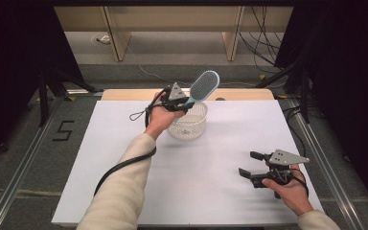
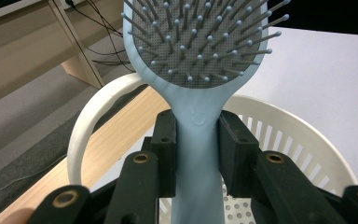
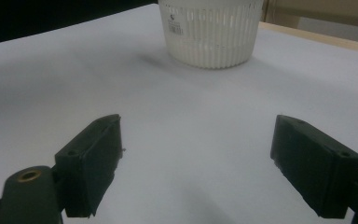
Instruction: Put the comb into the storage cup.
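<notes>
Nearest the high camera, the right gripper [image 1: 250, 166] rests low over the white table sheet [image 1: 211, 191], jaws spread wide with nothing between them, well apart from the basket. Left gripper [image 1: 186, 103] is clamped on the handle of a pale blue hairbrush [image 2: 196, 70], pads pressing both sides. Brush head rises tilted above the white slotted basket [image 1: 188, 125], bristles exposed.

Flat white table top [image 1: 211, 182] over a wooden board showing along the far edge [image 1: 124, 94], bearing one white slotted plastic basket [image 1: 188, 125] with a loop handle, upright near the far edge left of centre, well apart from the near corners.
</notes>
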{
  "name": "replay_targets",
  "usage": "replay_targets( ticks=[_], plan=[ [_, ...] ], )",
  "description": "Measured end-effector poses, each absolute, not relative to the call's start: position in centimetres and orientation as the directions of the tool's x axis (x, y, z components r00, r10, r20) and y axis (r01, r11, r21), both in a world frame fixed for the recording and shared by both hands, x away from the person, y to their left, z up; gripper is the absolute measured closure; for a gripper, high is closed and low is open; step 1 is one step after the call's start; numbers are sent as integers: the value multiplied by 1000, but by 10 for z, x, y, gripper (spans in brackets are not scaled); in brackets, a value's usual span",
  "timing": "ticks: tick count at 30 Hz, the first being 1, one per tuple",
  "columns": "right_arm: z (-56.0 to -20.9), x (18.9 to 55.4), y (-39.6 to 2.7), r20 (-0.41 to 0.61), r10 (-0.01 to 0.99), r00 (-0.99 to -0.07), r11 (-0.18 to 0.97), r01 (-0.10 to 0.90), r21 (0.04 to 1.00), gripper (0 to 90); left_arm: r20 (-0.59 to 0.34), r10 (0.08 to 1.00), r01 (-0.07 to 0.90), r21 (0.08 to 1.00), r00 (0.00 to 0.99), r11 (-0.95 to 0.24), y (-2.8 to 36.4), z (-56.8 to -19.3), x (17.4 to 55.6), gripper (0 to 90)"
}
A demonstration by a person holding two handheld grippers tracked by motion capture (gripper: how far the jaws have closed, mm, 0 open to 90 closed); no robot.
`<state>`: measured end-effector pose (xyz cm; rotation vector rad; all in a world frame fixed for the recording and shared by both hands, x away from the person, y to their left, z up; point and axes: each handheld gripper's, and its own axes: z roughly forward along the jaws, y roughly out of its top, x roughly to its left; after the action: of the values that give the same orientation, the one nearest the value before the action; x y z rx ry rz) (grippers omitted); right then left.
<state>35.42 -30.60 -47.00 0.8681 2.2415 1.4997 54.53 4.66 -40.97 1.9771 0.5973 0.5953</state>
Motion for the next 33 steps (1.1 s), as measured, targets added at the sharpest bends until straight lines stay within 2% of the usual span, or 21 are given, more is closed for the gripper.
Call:
replay_targets(
  ticks=[33],
  plan=[
    [-471,355,-306,79,633,-770,268,314,911,173,159,596,162,879,787,-449,40,-412,548,697]
  ],
)
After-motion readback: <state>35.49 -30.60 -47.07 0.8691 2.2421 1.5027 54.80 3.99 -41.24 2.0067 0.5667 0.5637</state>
